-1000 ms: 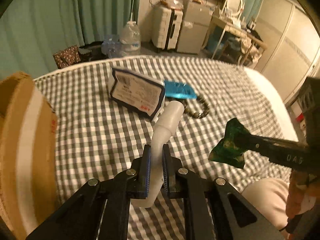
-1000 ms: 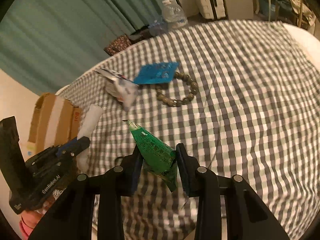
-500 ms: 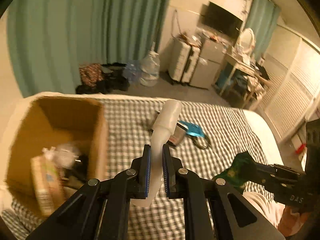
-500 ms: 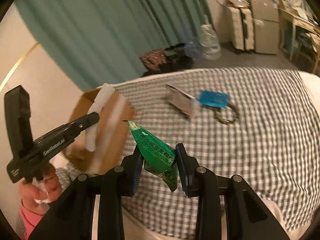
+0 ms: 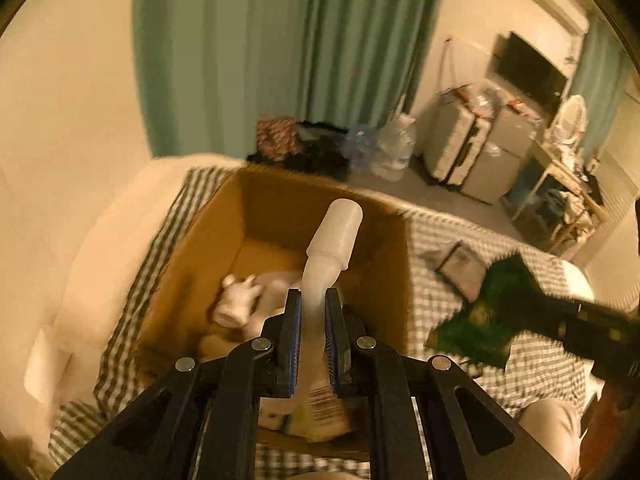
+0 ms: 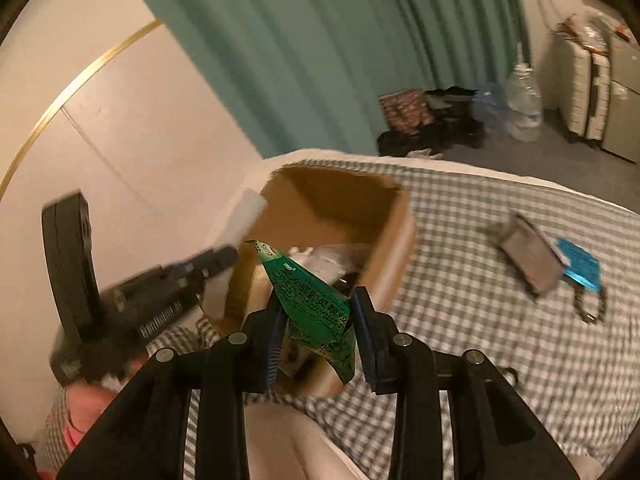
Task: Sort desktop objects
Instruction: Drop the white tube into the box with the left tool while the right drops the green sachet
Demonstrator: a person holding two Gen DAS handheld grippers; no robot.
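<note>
In my right gripper (image 6: 316,334) I hold a green sachet (image 6: 310,304), the jaws closed on its crumpled sides; it carries white Chinese characters that I cannot read through the blur, and a small round logo near its pointed tip. My left gripper (image 5: 313,334) is clamped almost fully shut on the flattened end of a white tube (image 5: 328,252), whose capped end points away from me. There is a barcode-like strip of lines on the tube just behind the pads; I cannot make out any of it.

Directly ahead of and below both grippers stands the open cardboard box (image 5: 276,216) on the checked bedcover (image 6: 500,320). The white tube hangs over the box's opening, and the green sachet is over its near edge.

Only the left wrist view looks down into the box, where pale, crumpled items (image 5: 236,304) lie on the bottom, blurred. It also shows the right gripper with the sachet off to my right. The right wrist view shows what the left mostly misses: beyond the box, to the right of my gripper, a grey packet (image 6: 528,256), a blue packet (image 6: 580,266) just beside it, and a bead bracelet (image 6: 592,308) near them. It also shows the left gripper's side, with lettering too smeared to read.
</note>
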